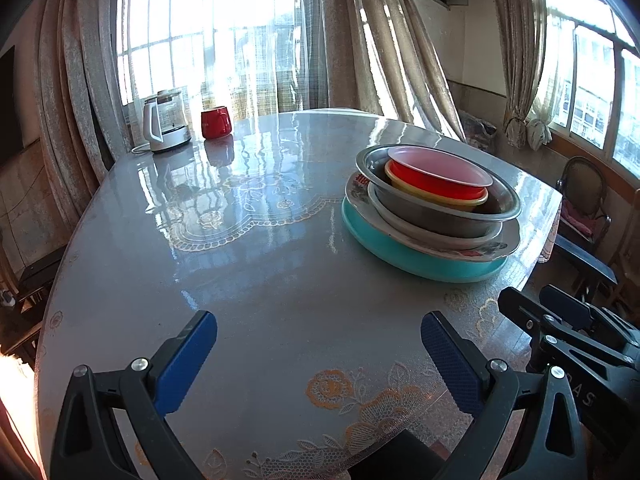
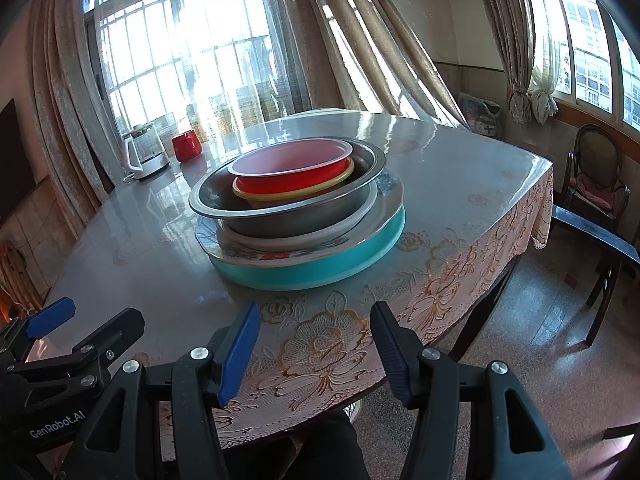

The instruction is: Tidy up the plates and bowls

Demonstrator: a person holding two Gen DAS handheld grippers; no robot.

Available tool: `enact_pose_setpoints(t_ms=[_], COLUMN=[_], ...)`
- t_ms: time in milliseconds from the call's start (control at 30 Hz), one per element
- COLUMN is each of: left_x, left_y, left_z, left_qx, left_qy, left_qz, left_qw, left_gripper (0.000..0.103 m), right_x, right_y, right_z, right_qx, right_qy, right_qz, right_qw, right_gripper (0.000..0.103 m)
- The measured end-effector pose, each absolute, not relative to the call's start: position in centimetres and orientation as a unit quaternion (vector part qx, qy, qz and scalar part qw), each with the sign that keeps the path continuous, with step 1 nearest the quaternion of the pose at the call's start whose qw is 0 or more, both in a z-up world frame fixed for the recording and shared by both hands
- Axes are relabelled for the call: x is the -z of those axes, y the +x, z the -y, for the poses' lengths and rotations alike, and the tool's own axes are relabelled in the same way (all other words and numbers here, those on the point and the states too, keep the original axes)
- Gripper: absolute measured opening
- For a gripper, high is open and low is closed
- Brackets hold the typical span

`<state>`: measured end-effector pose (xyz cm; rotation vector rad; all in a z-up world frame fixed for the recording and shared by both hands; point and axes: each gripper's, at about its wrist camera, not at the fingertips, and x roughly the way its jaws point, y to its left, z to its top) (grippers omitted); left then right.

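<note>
One stack of dishes stands on the table near its right edge. From the bottom: a teal round tray, a flowered plate, a white plate, a steel bowl, a yellow bowl and a red bowl on top. My left gripper is open and empty over the table's near side, left of the stack. My right gripper is open and empty at the table's near edge, in front of the stack.
A glass kettle and a red mug stand at the far left of the glossy table. A lace cloth lies under its clear cover. Chairs stand to the right, windows and curtains behind.
</note>
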<state>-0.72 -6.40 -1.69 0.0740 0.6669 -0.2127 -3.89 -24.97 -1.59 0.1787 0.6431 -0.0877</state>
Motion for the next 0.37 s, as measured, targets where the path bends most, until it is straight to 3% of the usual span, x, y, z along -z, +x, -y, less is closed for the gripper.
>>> enact_pose_setpoints(t_ms=[367], left_x=[1.72], left_y=[-0.80], left_z=[7.00], left_qx=[0.121], left_qy=[0.037], left_qz=[-0.327], left_qw=[0.937], left_gripper=[0.103], right_x=[1.70], right_y=[-3.96], right_z=[25.23], right_qx=[0.043], right_qy=[0.092], right_qz=[-0.316], right_qw=[0.943], right_gripper=[0.058])
